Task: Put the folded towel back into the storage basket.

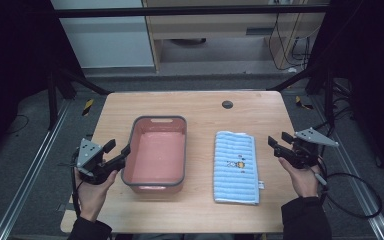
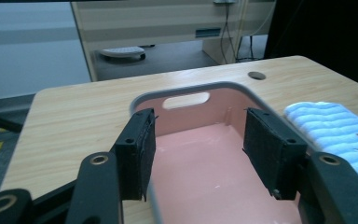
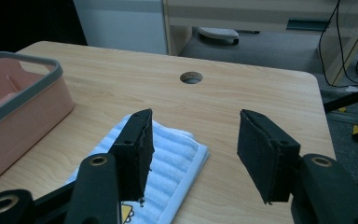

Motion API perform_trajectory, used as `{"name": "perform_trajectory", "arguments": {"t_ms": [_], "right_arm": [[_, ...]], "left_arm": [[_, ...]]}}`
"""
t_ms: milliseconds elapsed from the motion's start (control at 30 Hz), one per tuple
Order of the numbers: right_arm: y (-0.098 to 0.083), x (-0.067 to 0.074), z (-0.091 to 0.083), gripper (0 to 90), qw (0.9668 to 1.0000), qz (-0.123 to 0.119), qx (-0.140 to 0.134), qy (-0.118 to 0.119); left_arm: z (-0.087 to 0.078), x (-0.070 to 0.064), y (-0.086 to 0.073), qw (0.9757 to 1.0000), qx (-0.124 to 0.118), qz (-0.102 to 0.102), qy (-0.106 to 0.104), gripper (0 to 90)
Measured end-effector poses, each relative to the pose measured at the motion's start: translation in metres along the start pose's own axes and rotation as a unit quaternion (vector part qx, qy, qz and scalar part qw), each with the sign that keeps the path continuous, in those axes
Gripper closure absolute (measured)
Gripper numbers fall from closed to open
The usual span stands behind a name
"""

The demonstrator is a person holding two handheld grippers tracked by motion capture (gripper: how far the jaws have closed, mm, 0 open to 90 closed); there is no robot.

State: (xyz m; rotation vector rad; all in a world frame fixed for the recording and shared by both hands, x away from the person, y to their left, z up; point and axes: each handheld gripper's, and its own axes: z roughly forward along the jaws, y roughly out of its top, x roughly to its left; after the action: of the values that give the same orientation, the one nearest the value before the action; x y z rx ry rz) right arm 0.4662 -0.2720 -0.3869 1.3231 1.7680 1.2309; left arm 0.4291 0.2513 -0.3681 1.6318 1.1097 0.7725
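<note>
left tool (image 1: 120,151): open, straddling pink bin (image 1: 179,150) near-left wall; may tip it.
right tool (image 1: 279,141): open, empty, right of blue towel (image 1: 236,167); may pinch one layer, unfolding it.

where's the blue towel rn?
High view: the blue towel lies folded flat on the table, right of the pink bin, just left of the right gripper.

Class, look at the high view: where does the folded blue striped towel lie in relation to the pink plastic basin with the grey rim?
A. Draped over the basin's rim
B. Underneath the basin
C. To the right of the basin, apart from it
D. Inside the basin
C: the folded blue striped towel lies flat on the wooden table, with bare wood between it and the pink plastic basin.
</note>
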Motion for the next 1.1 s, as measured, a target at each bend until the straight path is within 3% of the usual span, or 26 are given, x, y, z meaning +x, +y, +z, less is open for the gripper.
{"name": "perform_trajectory", "arguments": {"t_ms": [33,100,300,567,1100], "right_arm": [[0.005,0.001,0.002,46.4,1.0,-0.005,-0.001,-0.003],[0.007,0.001,0.003,47.2,0.9999,-0.009,-0.001,-0.005],[0.018,0.003,0.014,49.3,0.9998,-0.013,0.005,-0.017],[0.017,0.004,0.028,47.2,0.9998,-0.013,0.014,-0.007],[0.009,0.003,0.045,40.8,0.999,-0.029,0.033,0.009]], "left_arm": [[0.002,-0.01,0.004,0.9999,-0.007,-0.002,-0.013,43.3],[0.003,-0.015,0.006,0.9998,-0.007,0.001,-0.018,43.6],[0.017,-0.051,0.012,0.9984,-0.008,0.015,-0.053,44.4],[0.034,-0.094,0.014,0.9951,-0.006,0.037,-0.091,46.3],[0.064,-0.154,-0.003,0.9888,0.027,0.056,-0.136,47.6]]}}
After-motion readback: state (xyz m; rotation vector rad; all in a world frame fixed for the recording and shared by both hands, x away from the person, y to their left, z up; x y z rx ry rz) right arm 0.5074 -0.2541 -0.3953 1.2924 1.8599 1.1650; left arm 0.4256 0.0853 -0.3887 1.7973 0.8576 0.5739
